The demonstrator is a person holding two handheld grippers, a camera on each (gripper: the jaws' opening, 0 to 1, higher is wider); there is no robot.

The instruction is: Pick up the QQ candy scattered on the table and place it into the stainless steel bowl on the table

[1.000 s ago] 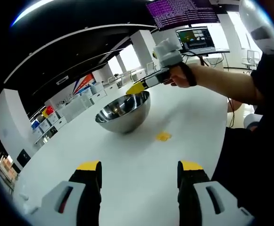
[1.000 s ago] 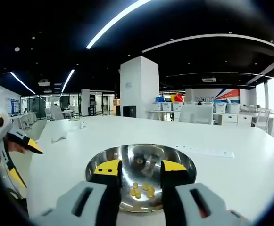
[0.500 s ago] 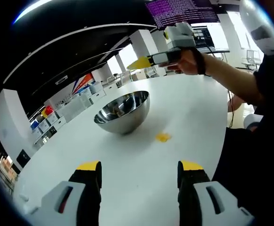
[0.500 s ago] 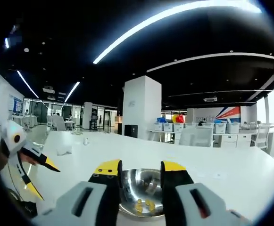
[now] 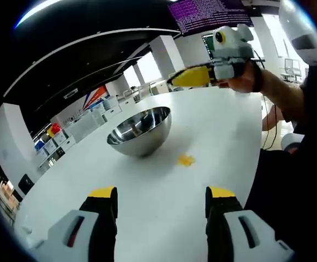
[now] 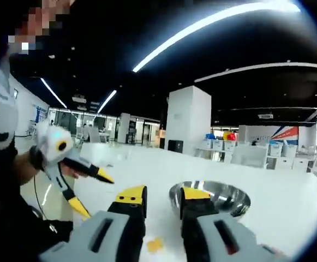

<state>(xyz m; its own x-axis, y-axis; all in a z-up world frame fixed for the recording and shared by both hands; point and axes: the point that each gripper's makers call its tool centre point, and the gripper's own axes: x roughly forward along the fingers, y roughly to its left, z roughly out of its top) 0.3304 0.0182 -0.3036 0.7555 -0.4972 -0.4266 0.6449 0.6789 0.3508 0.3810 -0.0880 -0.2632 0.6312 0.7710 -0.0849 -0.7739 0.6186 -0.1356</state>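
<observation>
One candy [image 5: 186, 160] left on desk [image 5: 147, 185], right of bowl [image 5: 139, 130]. Left gripper [image 5: 159, 201] open wide; right gripper [image 6: 163, 195] narrowly parted, empty. Straddle candy squarely, then close.

Your stainless steel bowl [image 5: 139, 131] sits upright and shiny on the white table [image 5: 163, 202], well in from its edges, mouth open to the ceiling. One yellow QQ candy [image 5: 186, 160] lies flat on the tabletop near the bowl, apart from it, on the side toward your near edge. In your right gripper view the candy [image 6: 155, 245] shows low, the bowl [image 6: 223, 197] beyond it.
</observation>
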